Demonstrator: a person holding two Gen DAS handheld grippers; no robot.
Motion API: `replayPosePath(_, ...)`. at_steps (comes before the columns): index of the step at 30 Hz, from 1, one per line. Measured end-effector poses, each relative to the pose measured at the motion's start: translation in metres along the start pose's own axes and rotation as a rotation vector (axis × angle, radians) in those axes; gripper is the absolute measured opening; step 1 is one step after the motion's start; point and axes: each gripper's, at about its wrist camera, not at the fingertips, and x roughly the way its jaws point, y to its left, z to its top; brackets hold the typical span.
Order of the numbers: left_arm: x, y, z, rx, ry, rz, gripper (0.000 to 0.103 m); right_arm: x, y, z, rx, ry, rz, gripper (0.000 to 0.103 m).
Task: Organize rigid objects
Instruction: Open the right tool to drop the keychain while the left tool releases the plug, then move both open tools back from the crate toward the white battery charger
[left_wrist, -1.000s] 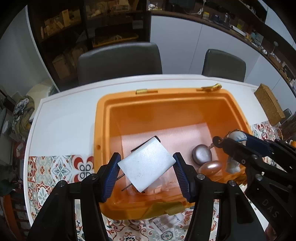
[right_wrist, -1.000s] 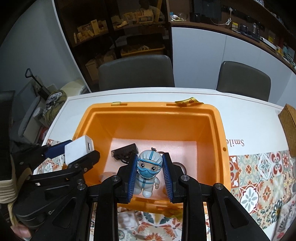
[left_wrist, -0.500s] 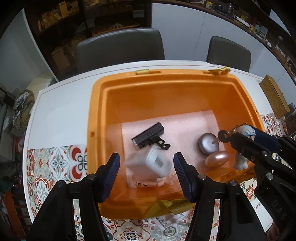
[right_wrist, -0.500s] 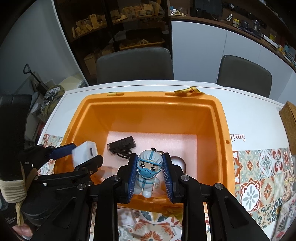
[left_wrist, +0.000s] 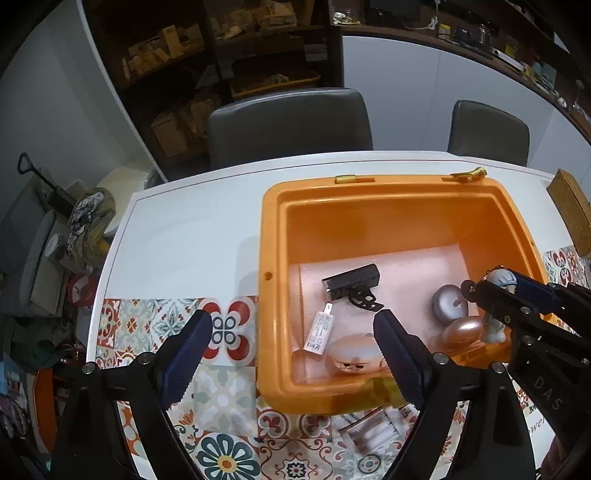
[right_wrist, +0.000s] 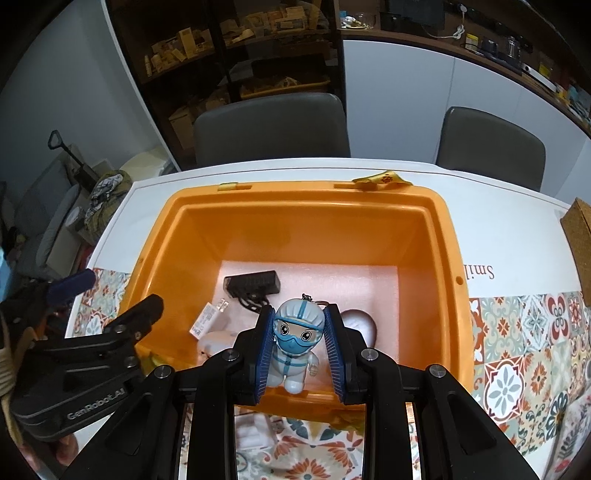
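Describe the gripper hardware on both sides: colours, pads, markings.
Both are black, angular two-finger units with silver screw heads. The left gripper has dark blue ribbed pads; its body reads "GenRobot.AI" in the right wrist view. The right gripper has brighter blue ribbed pads; "DAS" lettering shows on its side.

Both wrist cameras look steeply down and forward along their fingers from just above the near edge of the orange bin (left_wrist: 271, 236) (right_wrist: 448, 240), the left view set further left, sharing the bin's interior, table (left_wrist: 192, 229) (right_wrist: 498, 221) and chairs.
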Motion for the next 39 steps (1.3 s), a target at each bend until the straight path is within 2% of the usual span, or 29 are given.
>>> replayPosePath(4,-0.003,0.008,-0.004,-0.017,0.001,-0.001,0.090,0.001,0.008,0.000,-0.015,-0.007,0.002,0.030)
replayPosePath(5,-0.004,0.010,-0.006,-0.021,-0.001,0.001,0.090,0.001,0.009,0.000,-0.017,-0.008,0.002,0.041)
replayPosePath(7,-0.005,0.013,-0.008,-0.029,-0.004,0.008,0.090,0.000,0.012,-0.001,-0.016,-0.021,-0.008,0.052)
replayPosePath(10,-0.007,0.017,-0.013,-0.037,-0.007,0.025,0.090,-0.002,0.015,-0.002,-0.031,-0.027,-0.018,0.052)
replayPosePath(23,-0.027,0.024,-0.035,-0.071,-0.026,0.007,0.090,-0.023,0.018,-0.024,-0.035,-0.051,-0.004,0.052)
replayPosePath(28,-0.038,0.025,-0.043,-0.077,-0.045,0.008,0.095,-0.037,0.022,-0.033,-0.050,-0.080,-0.001,0.052)
replayPosePath(39,-0.053,0.034,-0.069,-0.128,-0.056,-0.004,0.100,-0.066,0.034,-0.057,-0.101,-0.146,0.013,0.061)
